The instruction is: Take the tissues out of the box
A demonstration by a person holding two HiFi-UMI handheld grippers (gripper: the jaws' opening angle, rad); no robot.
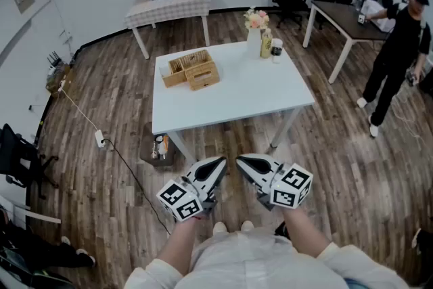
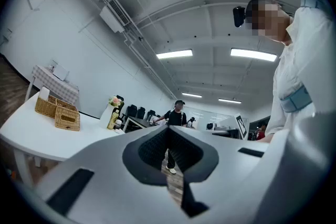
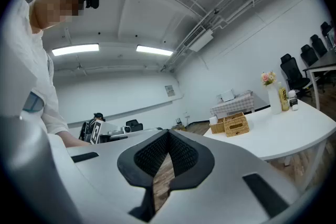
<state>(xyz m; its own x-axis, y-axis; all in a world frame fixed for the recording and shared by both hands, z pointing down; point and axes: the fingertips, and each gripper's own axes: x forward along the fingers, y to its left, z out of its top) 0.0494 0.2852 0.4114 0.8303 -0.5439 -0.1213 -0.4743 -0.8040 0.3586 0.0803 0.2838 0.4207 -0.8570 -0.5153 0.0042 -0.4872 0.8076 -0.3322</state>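
The wicker tissue box lies on the white table, next to an open wicker basket; no tissue shows at its slot. Both grippers hang in front of my body, well short of the table's near edge. My left gripper is shut with nothing in it, and so is my right gripper. Far off at the left of the left gripper view stands the tissue box, beyond the closed tips of the left gripper. The right gripper view has the tissue box at its right, past the right gripper.
A vase of flowers, a bottle and a cup stand at the table's far right corner. A person in black stands at the right by a dark desk. A checkered-cloth table is behind. A cable crosses the floor.
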